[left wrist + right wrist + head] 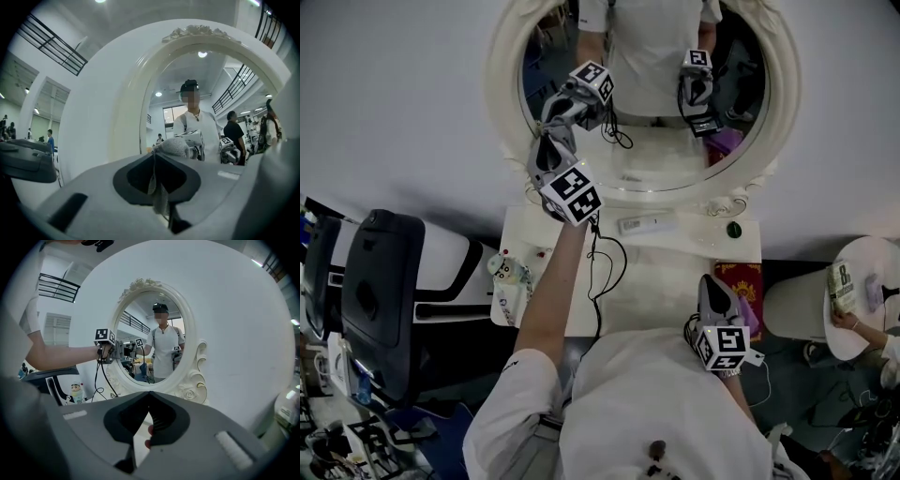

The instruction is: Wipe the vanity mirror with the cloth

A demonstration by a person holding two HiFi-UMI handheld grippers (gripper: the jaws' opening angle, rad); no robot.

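Observation:
The oval vanity mirror (656,141) in its white ornate frame (504,94) stands at the back of the white table. My left gripper (547,139) is raised against the glass near the mirror's left edge, just inside the frame. In the left gripper view it (157,153) is shut on a grey cloth (176,146) that bunches past the tips, a strand pinched between the jaws. From the right gripper view the left gripper (121,351) shows at the mirror's (154,333) left rim. My right gripper (713,289) hangs low by my body, jaws closed (149,394), holding nothing.
On the white vanity table (675,272) lie a white remote-like bar (645,225), a dark round knob (733,229), a red box (741,281) and a small figurine (508,272). A black cable (602,272) trails from the left gripper. A black chair (380,291) stands left; another person's hand (848,321) is at a round table (858,258) on the right.

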